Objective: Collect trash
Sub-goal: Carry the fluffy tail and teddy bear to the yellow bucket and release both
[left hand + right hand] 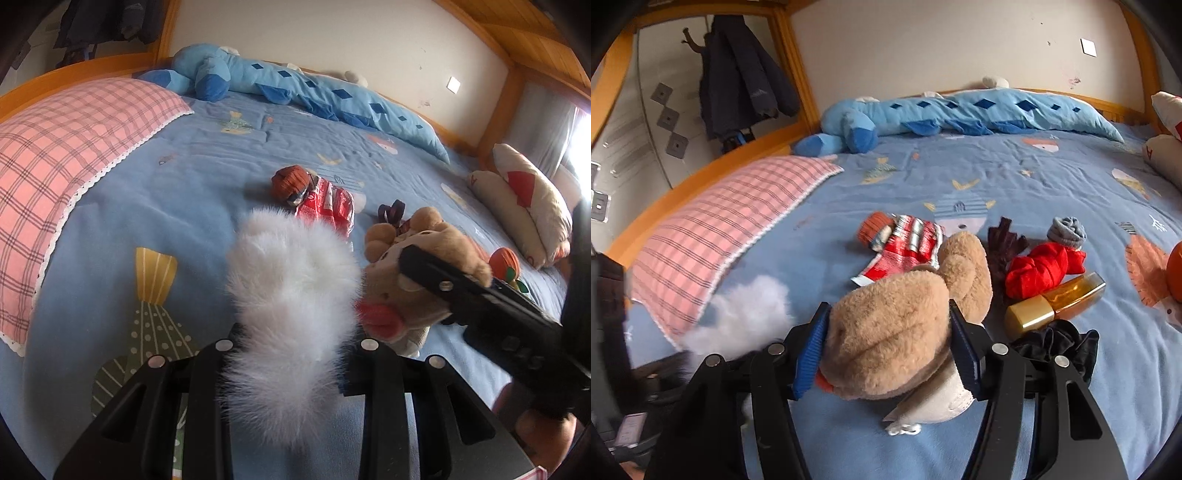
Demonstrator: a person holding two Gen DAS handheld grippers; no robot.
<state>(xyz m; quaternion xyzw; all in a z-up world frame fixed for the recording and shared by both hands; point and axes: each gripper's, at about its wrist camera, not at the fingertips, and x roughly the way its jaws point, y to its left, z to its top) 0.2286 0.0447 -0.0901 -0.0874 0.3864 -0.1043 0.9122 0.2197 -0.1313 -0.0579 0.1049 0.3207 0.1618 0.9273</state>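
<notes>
Wrapper (908,251) lies mid-frame on the bed (1052,177); left claw (291,343) clamped on white fluff (291,288); right claw (886,347) clamped on bear (890,332).

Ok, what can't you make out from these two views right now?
- Left gripper fingertips: left view, buried in white fluff.
- Teddy bear face: right view, turned away, pads covering its sides.
- Red wrapper print: both views, crumpled, too small.
- Black scrunchie: right view, partly behind right gripper.
</notes>
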